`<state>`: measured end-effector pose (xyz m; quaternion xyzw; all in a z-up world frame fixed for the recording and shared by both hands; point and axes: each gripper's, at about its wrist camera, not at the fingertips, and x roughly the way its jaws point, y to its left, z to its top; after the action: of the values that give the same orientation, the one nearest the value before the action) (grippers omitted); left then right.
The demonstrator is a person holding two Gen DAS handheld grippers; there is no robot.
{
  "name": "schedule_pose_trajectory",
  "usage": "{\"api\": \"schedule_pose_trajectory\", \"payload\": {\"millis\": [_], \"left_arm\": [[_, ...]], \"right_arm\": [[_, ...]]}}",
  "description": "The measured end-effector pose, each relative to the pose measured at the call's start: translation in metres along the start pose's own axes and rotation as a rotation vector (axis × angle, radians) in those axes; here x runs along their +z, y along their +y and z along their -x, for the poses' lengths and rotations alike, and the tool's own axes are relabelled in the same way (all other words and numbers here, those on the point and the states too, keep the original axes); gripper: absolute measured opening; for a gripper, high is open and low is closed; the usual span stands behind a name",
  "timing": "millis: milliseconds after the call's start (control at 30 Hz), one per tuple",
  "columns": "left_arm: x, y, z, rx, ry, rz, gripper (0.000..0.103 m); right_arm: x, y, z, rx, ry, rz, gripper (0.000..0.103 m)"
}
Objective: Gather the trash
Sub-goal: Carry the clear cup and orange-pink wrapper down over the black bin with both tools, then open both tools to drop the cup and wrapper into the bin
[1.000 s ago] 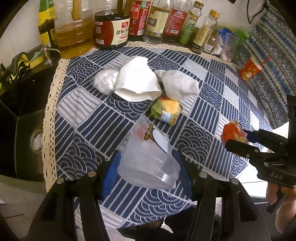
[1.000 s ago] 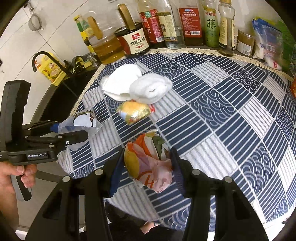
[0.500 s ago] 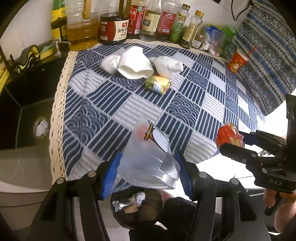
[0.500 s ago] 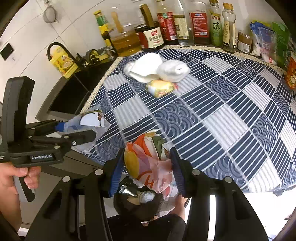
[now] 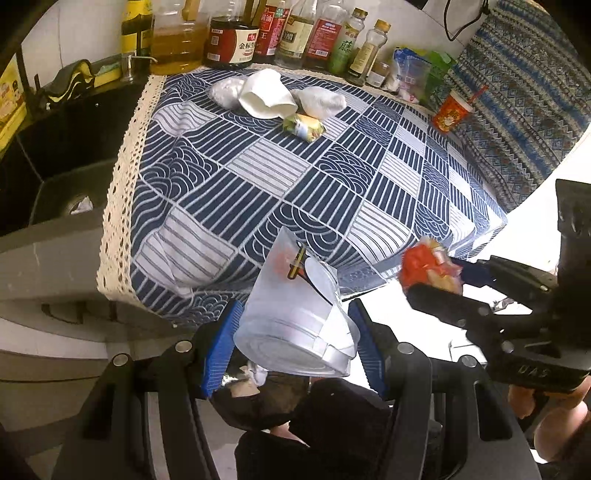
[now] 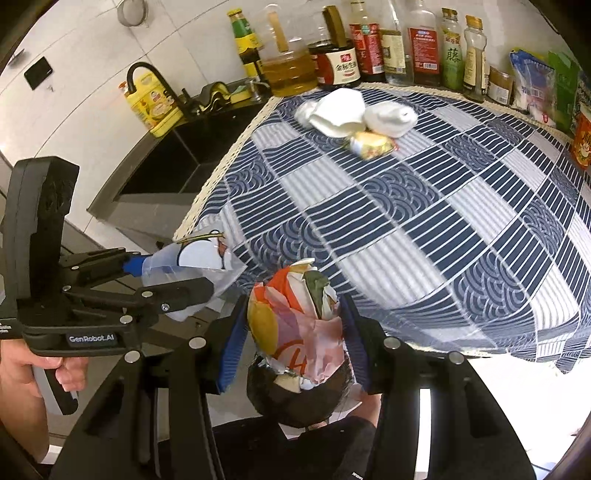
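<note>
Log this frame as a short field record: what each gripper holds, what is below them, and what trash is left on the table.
left gripper: shut on clear plastic cup
right gripper: shut on crumpled food wrapper
below grippers: black-lined trash bin, already holding scraps
left on tablecloth: white paper wads, small yellow-green wrapper
table back edge: sauce bottles

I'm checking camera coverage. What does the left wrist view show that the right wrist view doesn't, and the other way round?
Only the left wrist view shows the sink drain and the patterned cloth on the right. Only the right wrist view shows the black faucet and the yellow box. Both show the left gripper holding the clear plastic cup, the right gripper holding the crumpled wrapper, and the trash bin below.
</note>
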<state>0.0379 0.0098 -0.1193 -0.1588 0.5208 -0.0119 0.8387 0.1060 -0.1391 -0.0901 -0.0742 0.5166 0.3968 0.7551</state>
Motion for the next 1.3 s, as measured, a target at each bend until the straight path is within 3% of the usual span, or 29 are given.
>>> {"api": "schedule_pose_trajectory", "payload": {"millis": [333, 967, 1300], "left_arm": [[-0.030, 0.005, -0.013, -0.019, 0.043, 0.023, 0.058], [-0.100, 0.055, -0.071, -0.017, 0.216, 0.213, 0.058], [-0.125, 0.061, -0.101, -0.038, 0.306, 0.250, 0.058]], "right_arm": [[-0.023, 0.012, -0.024, 0.013, 0.065, -0.010, 0.050], [-0.070, 0.002, -0.105, 0.076, 0.281, -0.103, 0.050], [-0.091, -0.004, -0.130, 0.047, 0.349, -0.111, 0.051]]}}
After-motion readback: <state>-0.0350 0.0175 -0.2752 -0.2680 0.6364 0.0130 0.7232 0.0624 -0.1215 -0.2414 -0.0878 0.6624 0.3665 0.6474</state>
